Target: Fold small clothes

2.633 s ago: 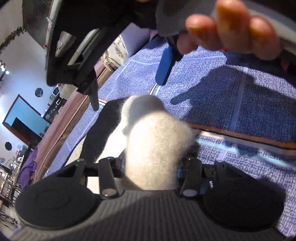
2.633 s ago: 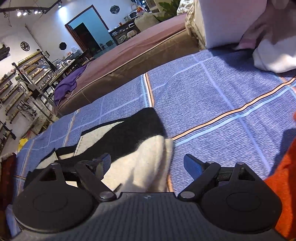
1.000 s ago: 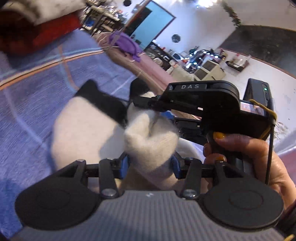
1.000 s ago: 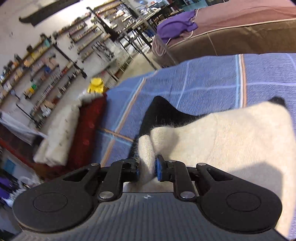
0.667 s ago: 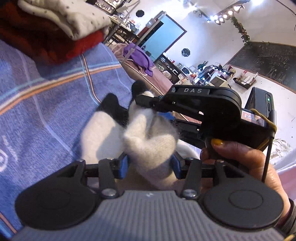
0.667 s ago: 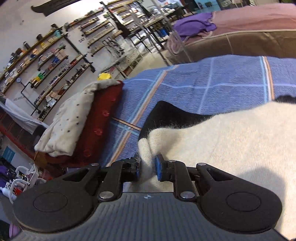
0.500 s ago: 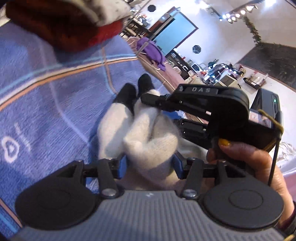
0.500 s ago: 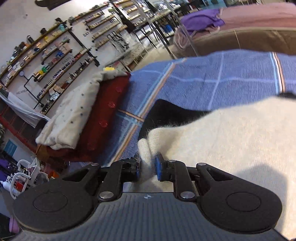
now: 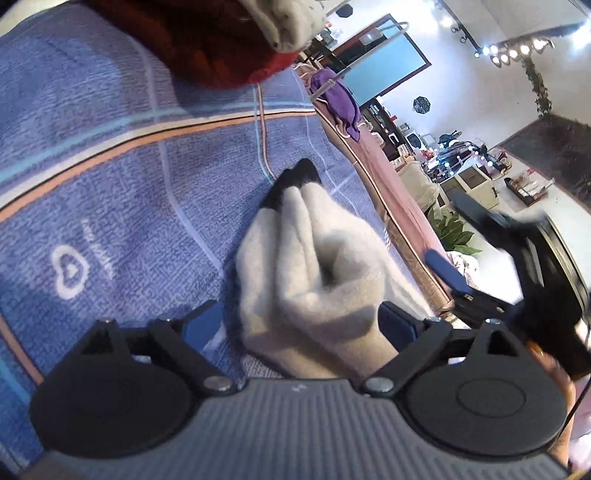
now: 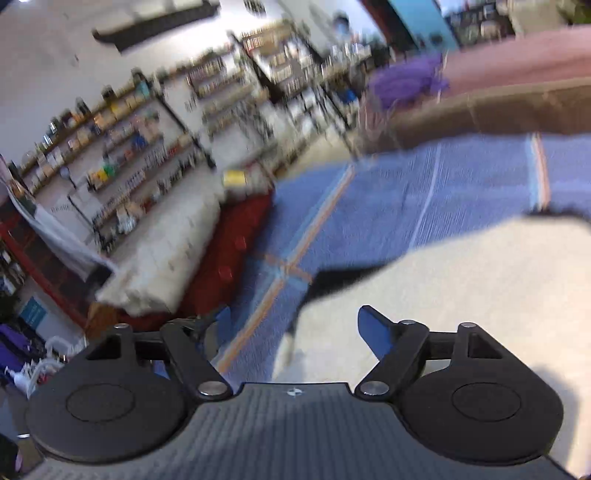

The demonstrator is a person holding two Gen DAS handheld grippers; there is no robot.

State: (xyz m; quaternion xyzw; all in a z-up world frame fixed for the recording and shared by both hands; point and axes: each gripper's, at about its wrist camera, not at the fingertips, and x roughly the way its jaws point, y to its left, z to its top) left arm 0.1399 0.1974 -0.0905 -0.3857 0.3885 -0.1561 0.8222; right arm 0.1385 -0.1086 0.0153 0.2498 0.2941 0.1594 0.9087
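A small fuzzy cream garment with black trim [image 9: 314, 266] lies bunched on the blue striped blanket [image 9: 110, 192]. My left gripper [image 9: 299, 321] is open, its blue pads standing either side of the garment's near end without pinching it. The right gripper [image 9: 454, 280] shows blurred at the right of the left wrist view, pulled off the cloth. In the right wrist view my right gripper [image 10: 295, 325] is open, with the cream garment [image 10: 461, 295] below and to the right; that view is motion-blurred.
A stack of folded clothes, dark red [image 9: 207, 44] with a cream dotted piece [image 9: 284, 18] on top, sits at the far end of the blanket; it also shows in the right wrist view [image 10: 229, 258]. A brown bed [image 10: 498, 107] lies beyond.
Both grippers have opened and let go of the garment, which now rests on the blanket. The right gripper has pulled back and away, moving fast.
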